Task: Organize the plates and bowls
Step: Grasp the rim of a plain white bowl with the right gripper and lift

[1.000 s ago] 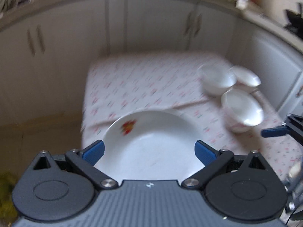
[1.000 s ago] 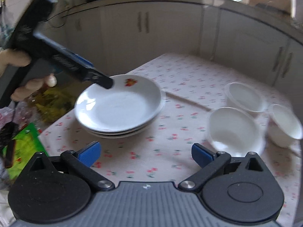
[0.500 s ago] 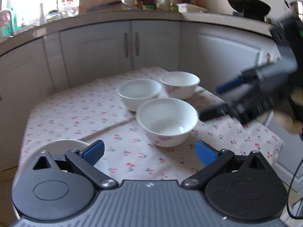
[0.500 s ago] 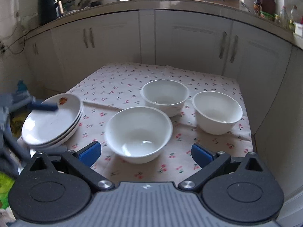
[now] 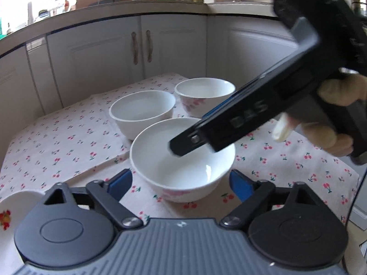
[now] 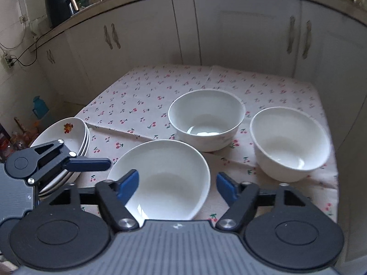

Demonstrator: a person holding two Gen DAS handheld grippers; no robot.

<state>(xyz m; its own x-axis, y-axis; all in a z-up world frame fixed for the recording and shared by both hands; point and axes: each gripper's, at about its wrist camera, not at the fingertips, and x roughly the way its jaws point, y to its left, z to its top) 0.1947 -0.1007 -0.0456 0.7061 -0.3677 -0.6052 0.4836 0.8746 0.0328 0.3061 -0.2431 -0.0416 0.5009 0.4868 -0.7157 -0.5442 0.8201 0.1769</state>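
Observation:
Three white bowls stand on the cherry-print cloth. The near bowl [image 5: 183,160] [image 6: 160,174] lies between the blue fingers of my left gripper [image 5: 181,182], whose jaws are closing and do not press on it. In the right wrist view, one left finger [image 6: 91,162] reaches the bowl's left rim. My right gripper [image 6: 177,184] is closing astride the bowl's near wall, one pad inside and one outside, with a gap still showing. A right finger [image 5: 183,145] dips into the bowl. A stack of plates [image 6: 68,133] [image 5: 9,208] sits at the left.
The middle bowl [image 6: 206,119] and the right bowl [image 6: 289,142] stand just behind the near one. The right bowl is close to the table's right edge [image 6: 332,160]. White cabinets [image 6: 229,34] ring the table. A hand [image 5: 335,91] holds the right gripper.
Both grippers swung from the plate stack to the near bowl and came together over it. Their jaws, wide apart earlier, have narrowed, the right pair more.

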